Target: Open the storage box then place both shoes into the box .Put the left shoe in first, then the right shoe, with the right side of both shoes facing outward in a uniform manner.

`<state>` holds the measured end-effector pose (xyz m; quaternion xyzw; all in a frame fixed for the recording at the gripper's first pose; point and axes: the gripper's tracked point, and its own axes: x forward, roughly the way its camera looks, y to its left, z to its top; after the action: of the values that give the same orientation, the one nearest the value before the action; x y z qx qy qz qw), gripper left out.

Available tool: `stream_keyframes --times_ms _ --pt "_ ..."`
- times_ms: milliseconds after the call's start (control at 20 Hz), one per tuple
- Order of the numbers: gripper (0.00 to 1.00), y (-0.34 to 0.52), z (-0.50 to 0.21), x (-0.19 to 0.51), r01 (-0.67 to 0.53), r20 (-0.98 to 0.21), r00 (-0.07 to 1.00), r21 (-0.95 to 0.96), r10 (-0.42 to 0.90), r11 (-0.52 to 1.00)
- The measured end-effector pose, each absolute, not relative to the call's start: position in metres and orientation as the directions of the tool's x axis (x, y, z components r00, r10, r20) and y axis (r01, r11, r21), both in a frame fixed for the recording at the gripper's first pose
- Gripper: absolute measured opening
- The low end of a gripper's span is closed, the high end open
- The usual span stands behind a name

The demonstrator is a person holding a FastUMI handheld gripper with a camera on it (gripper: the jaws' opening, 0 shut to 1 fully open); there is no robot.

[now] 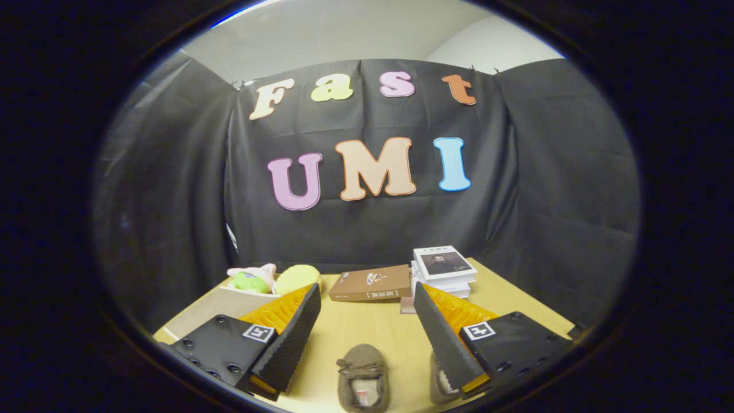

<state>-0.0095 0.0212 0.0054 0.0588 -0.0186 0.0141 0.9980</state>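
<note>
Hovering with tool [367, 335] spread wide over brown shoe [363, 376], nothing grabbed; box probably needs opening first.

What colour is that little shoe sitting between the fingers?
The shoe is a fuzzy brownish grey, seen in the gripper view between the open fingers.

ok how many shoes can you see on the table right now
2. One brown shoe lies on the table between the fingers of the open tool. A second shoe is mostly hidden behind the right finger. More could be hidden below the fingers.
</note>
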Motion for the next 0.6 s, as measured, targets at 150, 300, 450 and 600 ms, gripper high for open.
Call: stream_keyframes --times_ms 150,300,450,600 --pt "1.0 0.039 0.003 -0.011 -0.084 0.058 0.996 0.222 0.073 0.972" --pt "1.0 0.063 -0.003 -0.013 -0.145 0.091 0.989 0.38 0.12 0.913" --pt "0.99 0.086 -0.007 -0.02 -0.203 0.141 0.979 0.552 0.15 0.809" --pt "0.99 0.113 -0.027 -0.026 -0.233 0.145 0.972 0.687 0.184 0.689"
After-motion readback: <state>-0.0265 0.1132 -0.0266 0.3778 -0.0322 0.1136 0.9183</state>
